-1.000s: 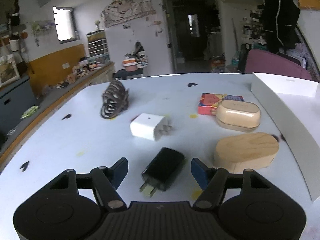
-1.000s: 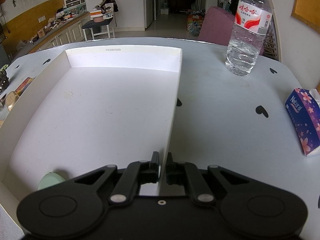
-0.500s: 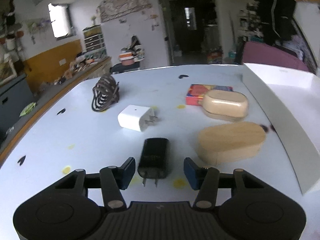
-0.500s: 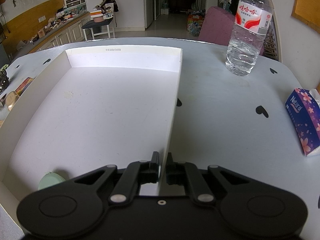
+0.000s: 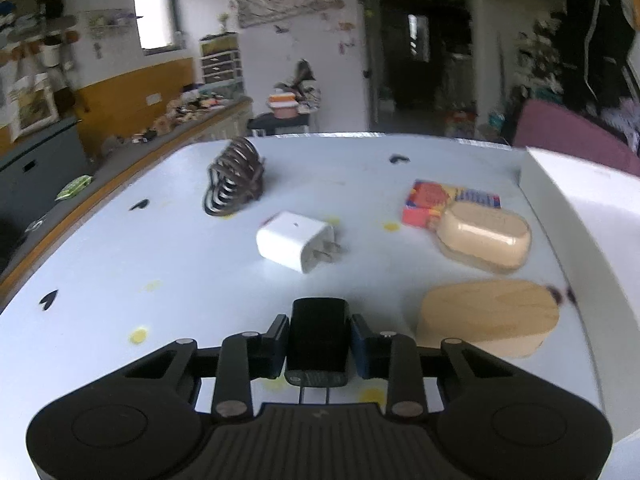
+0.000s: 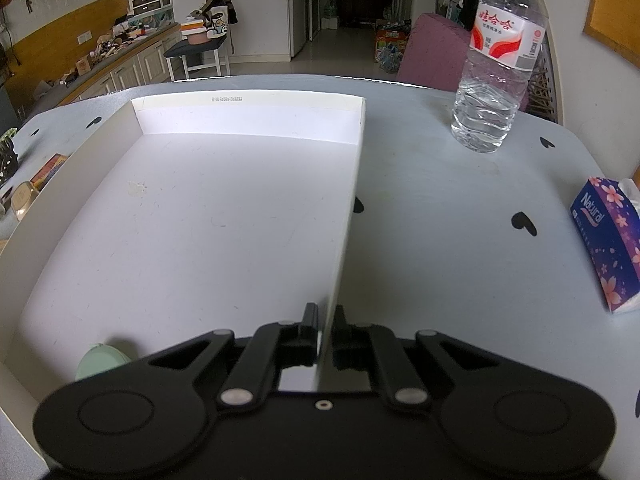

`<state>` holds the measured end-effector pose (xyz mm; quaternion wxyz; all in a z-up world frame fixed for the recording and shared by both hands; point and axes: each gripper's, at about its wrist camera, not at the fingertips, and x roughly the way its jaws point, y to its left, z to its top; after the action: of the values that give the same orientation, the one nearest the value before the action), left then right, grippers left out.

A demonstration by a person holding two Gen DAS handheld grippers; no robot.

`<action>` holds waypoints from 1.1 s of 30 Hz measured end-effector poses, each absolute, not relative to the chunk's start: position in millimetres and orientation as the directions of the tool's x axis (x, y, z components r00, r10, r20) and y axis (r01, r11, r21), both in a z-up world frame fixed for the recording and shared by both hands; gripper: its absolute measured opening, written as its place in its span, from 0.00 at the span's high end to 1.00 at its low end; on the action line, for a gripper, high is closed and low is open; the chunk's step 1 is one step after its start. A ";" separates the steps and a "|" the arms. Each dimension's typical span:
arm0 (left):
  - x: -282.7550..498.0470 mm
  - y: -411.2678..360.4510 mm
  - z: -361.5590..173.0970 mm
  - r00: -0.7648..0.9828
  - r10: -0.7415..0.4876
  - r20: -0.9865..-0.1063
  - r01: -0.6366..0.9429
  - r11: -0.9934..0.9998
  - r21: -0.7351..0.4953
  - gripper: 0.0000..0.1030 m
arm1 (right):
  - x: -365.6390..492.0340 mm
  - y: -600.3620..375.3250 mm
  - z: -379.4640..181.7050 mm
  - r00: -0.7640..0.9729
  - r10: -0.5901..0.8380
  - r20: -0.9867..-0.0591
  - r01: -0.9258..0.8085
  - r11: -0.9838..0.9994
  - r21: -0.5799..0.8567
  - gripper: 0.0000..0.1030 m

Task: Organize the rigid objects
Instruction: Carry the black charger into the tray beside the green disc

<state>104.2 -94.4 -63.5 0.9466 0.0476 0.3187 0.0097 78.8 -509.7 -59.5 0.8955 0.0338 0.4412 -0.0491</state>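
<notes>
Left gripper (image 5: 319,342) has closed onto the black charger (image 5: 319,336). Right gripper (image 6: 325,326) pinches the white tray (image 6: 348,216) wall.

Daylight from the window (image 5: 154,18) lights the room softly, yet the left view is dim and smeared with motion blur. The right view is sharper and brighter, with glare on the box's far wall (image 6: 248,120). Both bend strongly at the edges; shadows are faint.

Two chargers (image 5: 319,336) (image 5: 295,241), two wooden cases (image 5: 485,237) (image 5: 488,317), one bottle (image 6: 496,64)
</notes>
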 end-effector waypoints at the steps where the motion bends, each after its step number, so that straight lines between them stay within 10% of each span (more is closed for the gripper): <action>1: 100.8 -96.2 -58.4 0.806 0.045 -0.591 0.010 0.996 0.090 0.67 | 78.8 -509.7 -59.6 0.606 -0.058 -0.793 0.118 0.993 0.017 0.93; 17: 44.7 -230.9 -20.4 0.749 -0.356 -0.559 0.398 0.916 -0.050 0.67 | 78.8 -509.7 -59.7 0.606 -0.058 -0.793 0.117 0.993 0.017 0.93; 33: 43.4 -284.4 -64.2 0.637 -0.328 -0.698 0.411 0.910 -0.053 0.67 | 79.2 -509.3 -58.8 0.606 -0.058 -0.793 0.114 0.993 0.015 0.93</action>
<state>43.4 -284.4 -64.2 0.9030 0.0556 0.3738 -0.2046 79.2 -509.3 -58.8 0.8955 0.0318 0.4412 -0.0481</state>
